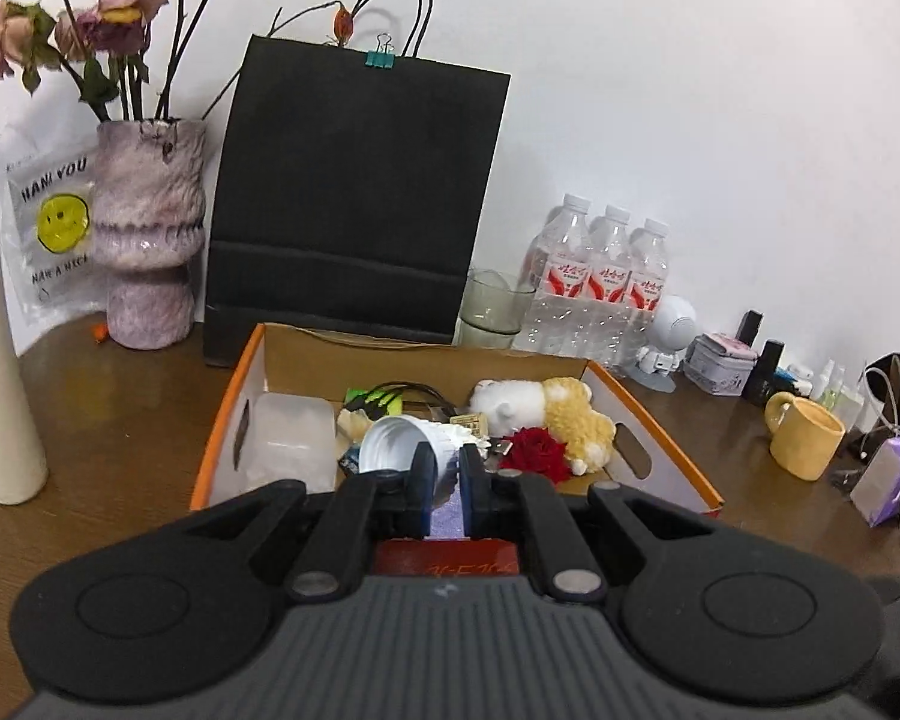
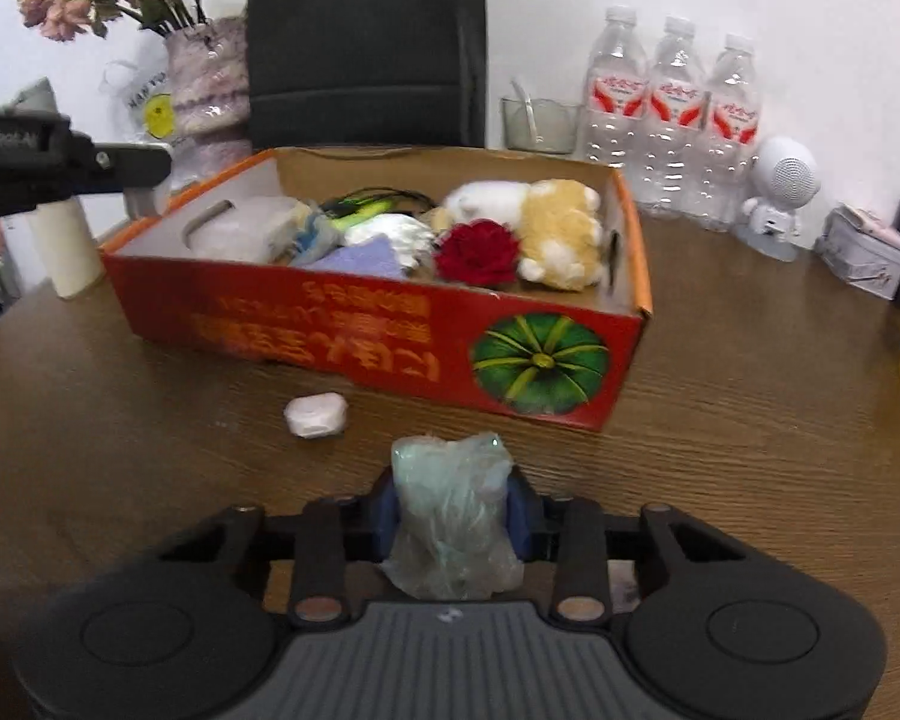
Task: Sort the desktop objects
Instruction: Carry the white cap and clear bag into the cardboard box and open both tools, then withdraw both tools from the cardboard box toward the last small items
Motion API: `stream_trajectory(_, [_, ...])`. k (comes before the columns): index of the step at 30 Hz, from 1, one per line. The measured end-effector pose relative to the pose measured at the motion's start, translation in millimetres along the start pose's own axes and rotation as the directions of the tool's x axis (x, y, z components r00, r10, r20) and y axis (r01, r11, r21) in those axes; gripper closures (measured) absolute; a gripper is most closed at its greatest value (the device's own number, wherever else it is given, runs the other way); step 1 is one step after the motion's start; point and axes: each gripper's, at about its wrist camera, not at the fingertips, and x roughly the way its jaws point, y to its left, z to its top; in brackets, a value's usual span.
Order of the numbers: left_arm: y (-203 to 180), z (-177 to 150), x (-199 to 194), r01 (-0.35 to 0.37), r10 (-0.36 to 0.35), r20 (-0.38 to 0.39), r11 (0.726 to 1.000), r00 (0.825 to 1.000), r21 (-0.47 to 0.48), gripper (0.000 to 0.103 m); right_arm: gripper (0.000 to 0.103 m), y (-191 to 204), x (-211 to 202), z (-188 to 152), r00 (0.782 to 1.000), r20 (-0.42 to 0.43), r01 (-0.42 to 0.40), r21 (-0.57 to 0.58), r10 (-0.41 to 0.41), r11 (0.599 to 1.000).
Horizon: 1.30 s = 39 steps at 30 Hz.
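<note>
An open red-and-orange cardboard box (image 2: 390, 330) stands mid-table, holding a white-and-tan plush toy (image 2: 546, 228), a red rose (image 2: 477, 252), a lilac pad (image 2: 363, 258), a white cup (image 1: 390, 438) and a clear plastic case (image 1: 294, 438). My right gripper (image 2: 450, 510) is short of the box's near wall, shut on a crumpled pale green plastic bag (image 2: 450, 516) that fills the gap between its blue pads (image 2: 384, 519). A small white case (image 2: 316, 414) lies on the table ahead of it, to the left. My left gripper (image 1: 448, 480) hovers over the box's near rim (image 1: 660, 420), shut and empty; its arm (image 2: 120, 162) enters the right wrist view from the left.
Behind the box stand a black paper bag (image 1: 354, 198), a vase of dried roses (image 1: 150, 240), a glass (image 1: 492, 306) and three water bottles (image 2: 672, 108). A white flask (image 1: 0, 360) is at the left. A robot-shaped speaker (image 2: 780, 198), a tin (image 2: 864, 252) and a yellow mug (image 1: 804, 432) are at the right.
</note>
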Motion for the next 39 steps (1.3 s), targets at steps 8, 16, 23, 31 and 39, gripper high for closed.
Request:
stream_trajectory(8, [-19.8,46.9,51.8,0.142,-0.146,-0.113,0.989,0.983,-0.049,0.093,0.070,-14.4,-43.9,116.9,0.986,0.165,0.011,-0.030,-0.005,0.999])
stream_trajectory(16, [-28.4,32.6,146.6,0.065,-0.113,-0.365,0.988,0.924,-0.140,0.091,0.066,-38.1,75.6,159.6,0.980,-0.178,0.085,-0.049,-0.092,0.995])
stream_trajectory(23, [-5.4,54.3,130.9,0.048,-0.078,-0.316,0.994,0.946,-0.101,0.064,0.036,-34.9,97.9,170.8,0.959,-0.269,0.082,-0.049,-0.092,0.995])
stream_trajectory(31, [26.4,64.9,98.8,-0.110,0.129,-0.352,0.991,0.927,0.072,0.045,0.040,-41.2,55.3,210.3,0.982,-0.189,0.011,0.030,-0.005,0.999])
stream_trajectory(39, [32.2,85.6,72.5,-0.200,0.188,-0.441,0.980,0.877,0.020,0.012,0.031,-28.5,50.5,195.7,0.957,-0.289,0.025,0.087,0.001,0.996])
